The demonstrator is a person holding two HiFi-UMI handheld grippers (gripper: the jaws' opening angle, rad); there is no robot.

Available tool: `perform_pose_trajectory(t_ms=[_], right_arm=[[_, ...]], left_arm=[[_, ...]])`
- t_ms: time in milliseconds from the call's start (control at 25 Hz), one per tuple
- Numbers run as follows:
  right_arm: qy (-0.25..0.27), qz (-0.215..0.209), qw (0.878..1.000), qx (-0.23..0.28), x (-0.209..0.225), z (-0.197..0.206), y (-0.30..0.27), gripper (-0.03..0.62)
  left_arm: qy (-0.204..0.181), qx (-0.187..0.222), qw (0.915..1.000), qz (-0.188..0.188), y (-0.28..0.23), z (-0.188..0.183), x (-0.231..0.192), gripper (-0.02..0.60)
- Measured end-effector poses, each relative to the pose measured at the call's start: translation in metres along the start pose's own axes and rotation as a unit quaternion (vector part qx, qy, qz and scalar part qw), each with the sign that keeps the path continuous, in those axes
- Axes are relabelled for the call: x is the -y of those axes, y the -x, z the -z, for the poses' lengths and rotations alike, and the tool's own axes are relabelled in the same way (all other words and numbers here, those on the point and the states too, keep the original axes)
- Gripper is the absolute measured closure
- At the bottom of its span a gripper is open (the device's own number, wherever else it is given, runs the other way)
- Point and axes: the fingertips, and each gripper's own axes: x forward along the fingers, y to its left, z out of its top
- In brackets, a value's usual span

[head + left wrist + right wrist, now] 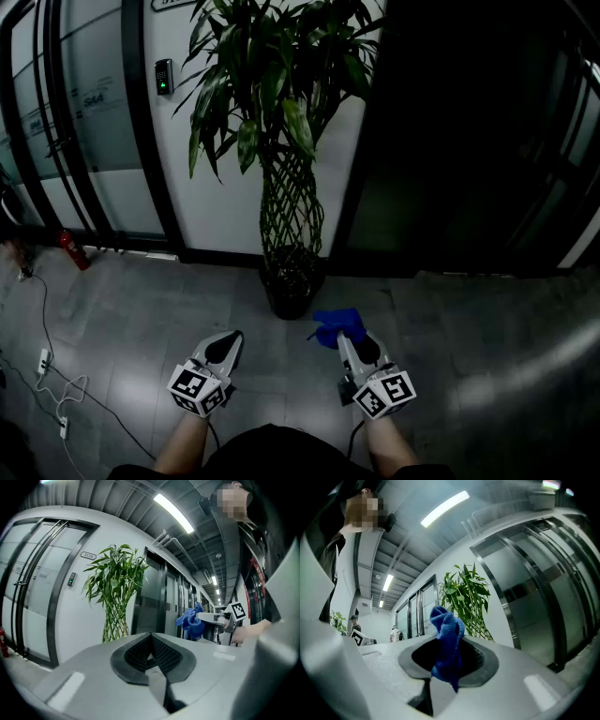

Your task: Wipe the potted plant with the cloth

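Head view shows the potted plant (291, 202) standing on the grey floor (131, 323) against a white wall, ahead of both claws and touched by neither. It is tall, with stems woven into an open lattice that rises from a dark pot (292, 286) to a crown of long green leaves.

The lattice looks stiff enough to take a firm rub. The leaves look thin and springy, likely to bend or tear, so each would best be supported from beneath and wiped from base to tip. The pot probably carries most of the weight and needs no lifting.

The left claw (220, 354) is held low and near the person, its jaws pressed together with nothing between them. It is free to steady a leaf once it opens.

The right claw (352, 339) is clamped on the blue cloth (336, 328), which is soft, light and limp. The pads pinch one fold, and a loose bunch stands past the tips. That free bunch is the part to lay on the foliage.
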Motion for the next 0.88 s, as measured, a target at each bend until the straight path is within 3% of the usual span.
perform_pose_trajectory(t_ms=[240,440,680,880], right_arm=[[-0.009,-0.01,1.0,0.002,0.041,-0.013,0.009,0.485],[-0.021,-0.005,1.0,-0.009,0.063,-0.004,-0.001,0.485],[-0.018,0.009,1.0,-0.02,0.091,0.016,-0.04,0.485],[0.01,0.007,1.0,-0.018,0.115,0.005,-0.097,0.485]], left_arm=[[-0.008,0.009,0.9999,0.012,-0.042,-0.009,0.031,0.575],[-0.012,-0.016,0.9997,0.017,-0.069,0.002,0.03,0.575],[-0.006,-0.039,0.9992,0.012,-0.116,0.024,-0.004,0.575],[-0.011,-0.013,0.9994,0.031,-0.173,0.009,-0.046,0.575]])
